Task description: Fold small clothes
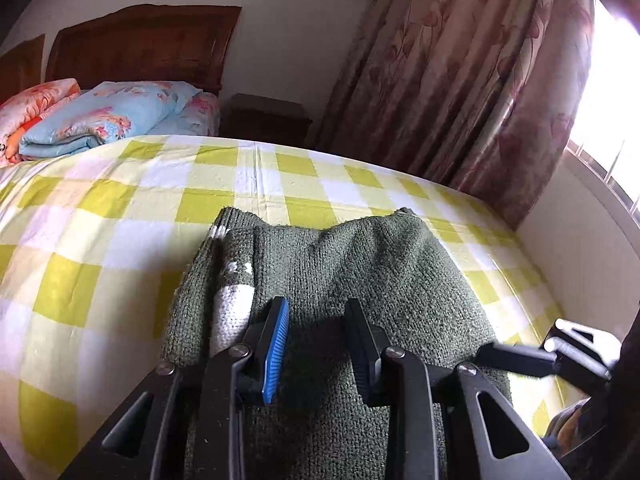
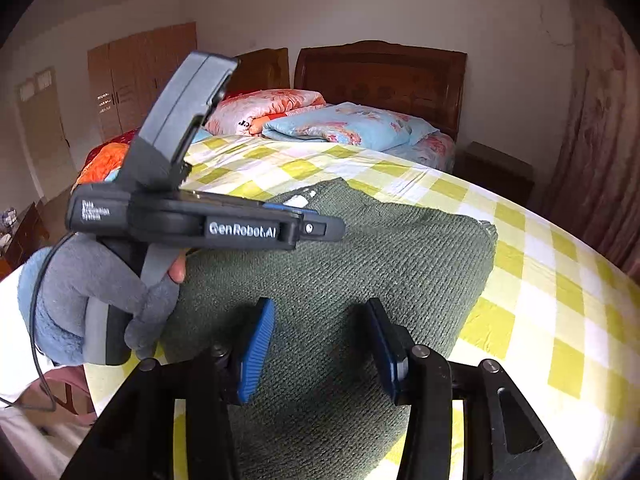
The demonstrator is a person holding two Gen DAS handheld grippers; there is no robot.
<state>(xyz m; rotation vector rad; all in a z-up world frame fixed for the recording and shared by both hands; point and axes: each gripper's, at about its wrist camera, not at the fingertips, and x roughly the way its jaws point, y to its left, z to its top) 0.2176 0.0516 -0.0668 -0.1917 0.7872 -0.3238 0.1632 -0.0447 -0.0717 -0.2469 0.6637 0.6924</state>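
Bed [image 1: 100, 216]: yellow-and-white checked sheet, takes up most of both views; everything I work on lies on it.
Curtain [image 1: 460, 80]: pink floral, hangs past the far side of the bed, bright window beside it.
Headboard [image 2: 380, 76]: dark carved wood at the far end of the bed.
Wardrobe [image 2: 136, 76]: brown doors against the far wall, well apart from the bed.
Folded quilts [image 2: 340, 124]: a light blue floral one and an orange-pink one stacked at the head of the bed, well apart from the garment.
Nightstand [image 1: 266, 118]: dark, low, between the bed head and the curtain.
Green knit sweater [image 1: 340, 264]: task piece, lies on the sheet close in front of me, partly folded; a white knit patch shows at its left fold.
Left gripper [image 1: 318, 308]: over the near part of the sweater; jaws stand part open, blue pads apart, pressing on nothing that I can see. From my right-hand view it crosses in front of the sweater's far left part and hides it.
Left hand [image 2: 120, 280]: grey fingerless glove around the handle, cable trailing off below.
Right gripper [image 2: 320, 312]: jaws released, spread wide, sweater beneath them, nothing clamped.
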